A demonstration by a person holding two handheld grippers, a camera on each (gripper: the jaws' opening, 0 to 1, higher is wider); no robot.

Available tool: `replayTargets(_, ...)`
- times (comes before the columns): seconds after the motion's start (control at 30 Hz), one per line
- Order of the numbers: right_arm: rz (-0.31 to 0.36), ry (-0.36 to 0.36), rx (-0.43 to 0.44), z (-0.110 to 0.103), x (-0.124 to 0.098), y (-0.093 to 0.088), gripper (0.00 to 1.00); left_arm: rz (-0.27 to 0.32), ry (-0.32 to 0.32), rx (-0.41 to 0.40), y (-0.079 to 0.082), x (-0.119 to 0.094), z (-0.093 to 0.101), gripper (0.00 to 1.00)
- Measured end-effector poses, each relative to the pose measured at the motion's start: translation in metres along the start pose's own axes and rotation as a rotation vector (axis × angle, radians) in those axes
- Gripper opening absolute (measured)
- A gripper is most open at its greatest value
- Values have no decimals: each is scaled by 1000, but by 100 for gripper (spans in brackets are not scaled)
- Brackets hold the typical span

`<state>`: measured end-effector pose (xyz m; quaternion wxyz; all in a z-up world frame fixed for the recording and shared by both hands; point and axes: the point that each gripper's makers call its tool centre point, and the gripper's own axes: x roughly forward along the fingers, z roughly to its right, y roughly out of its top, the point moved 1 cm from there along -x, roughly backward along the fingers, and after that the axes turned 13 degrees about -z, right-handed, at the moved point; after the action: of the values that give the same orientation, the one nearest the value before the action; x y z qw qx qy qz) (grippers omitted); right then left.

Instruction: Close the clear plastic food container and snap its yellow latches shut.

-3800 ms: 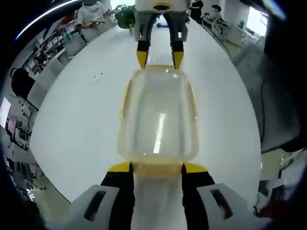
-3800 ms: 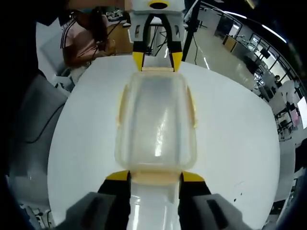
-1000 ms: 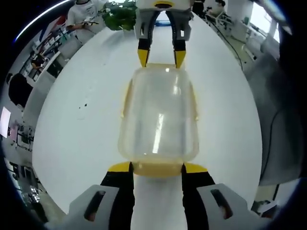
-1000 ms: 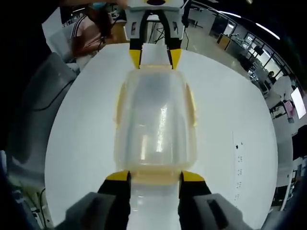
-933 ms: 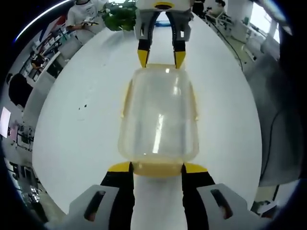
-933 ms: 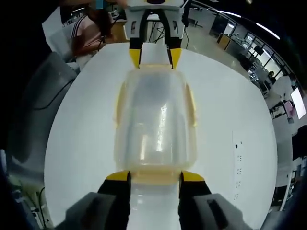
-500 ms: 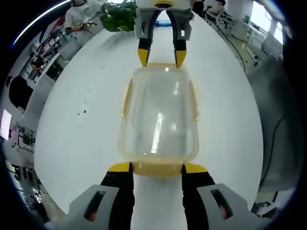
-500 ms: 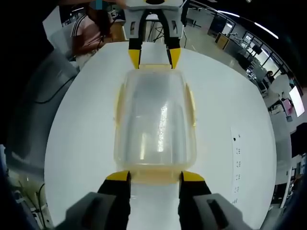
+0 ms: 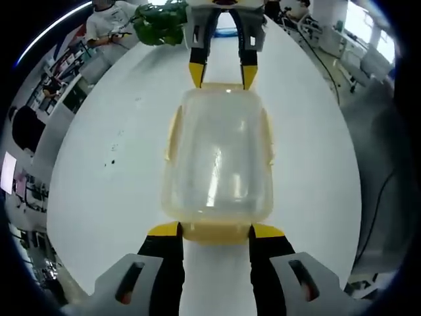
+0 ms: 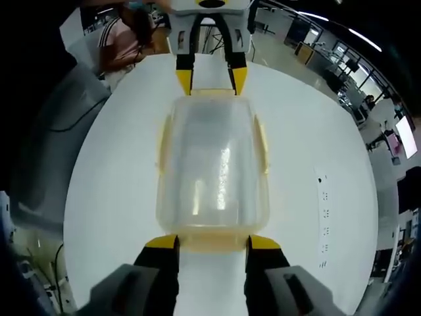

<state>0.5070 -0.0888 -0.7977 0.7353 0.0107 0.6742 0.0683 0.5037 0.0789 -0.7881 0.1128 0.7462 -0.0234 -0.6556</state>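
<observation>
In the left gripper view we see the clear plastic food container lying lid-on at the centre of the white round table. Our left gripper has its jaws apart, flanking the yellow end latch at 6 o'clock; the right gripper stands likewise at 12 o'clock. The side latches seem folded down.

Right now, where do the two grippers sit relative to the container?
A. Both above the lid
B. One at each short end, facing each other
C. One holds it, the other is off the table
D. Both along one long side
B: the left gripper sits at the near short end of the container, and the right gripper faces it at the far end.
</observation>
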Motion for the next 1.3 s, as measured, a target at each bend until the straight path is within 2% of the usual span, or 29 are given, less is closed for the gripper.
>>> replayTargets(0.47, -35, 15, 8, 5, 3, -19, 36, 31, -21, 4, 17, 7, -4, 35)
replayTargets(0.63, -55, 27, -4, 2, 12, -22, 36, 27, -55, -2, 19, 15, 2, 35)
replayTargets(0.8, -72, 29, -11, 3, 21, -23, 36, 11, -63, 0, 17, 23, 0, 36)
replayTargets(1.0, -60, 56, -1, 0, 21, -19, 36, 2, -82, 5, 11, 26, -1, 36)
replayTargets(1.3, -42, 89, 52, -13, 22, -18, 36, -1, -133, 64, 10, 30, -1, 36)
